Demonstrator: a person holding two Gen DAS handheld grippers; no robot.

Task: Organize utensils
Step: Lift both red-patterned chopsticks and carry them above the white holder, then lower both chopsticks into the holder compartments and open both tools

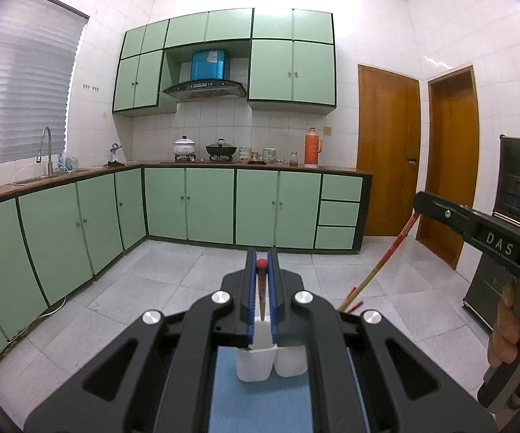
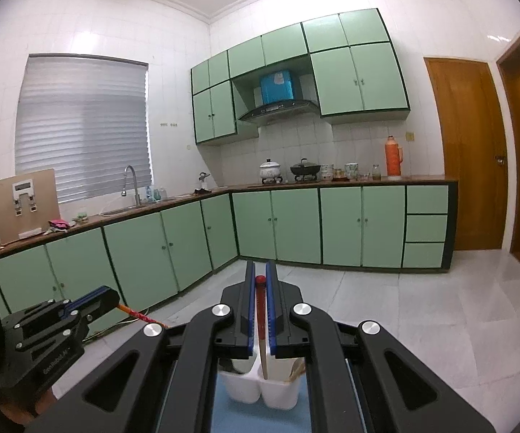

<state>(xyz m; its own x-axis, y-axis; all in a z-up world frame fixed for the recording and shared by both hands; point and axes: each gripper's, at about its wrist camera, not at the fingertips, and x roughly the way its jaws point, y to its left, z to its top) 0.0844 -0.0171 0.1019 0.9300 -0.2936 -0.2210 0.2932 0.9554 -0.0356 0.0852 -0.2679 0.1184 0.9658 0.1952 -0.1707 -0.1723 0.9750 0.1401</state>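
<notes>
Green-cabinet kitchen (image 2: 342, 223): each hand-held gripper (image 1: 262, 281) clamps a chopstick (image 1: 261, 288).

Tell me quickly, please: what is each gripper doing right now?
Left gripper: closed on a red-tipped chopstick.
Right gripper: closed on another red-tipped chopstick, over the white holder.

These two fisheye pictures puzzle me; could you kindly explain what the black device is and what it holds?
Each picture comes from a camera mounted on a hand-held gripper, looking forward along its two blue-padded fingers. A person carries one in each hand. In the left view, the left gripper is closed on a red-tipped chopstick, and the right gripper appears at the edge. In the right view, the right gripper clamps its own red-tipped chopstick. Below both sits a white divided utensil holder on a blue mat. Behind is a green-cabinet kitchen.
</notes>
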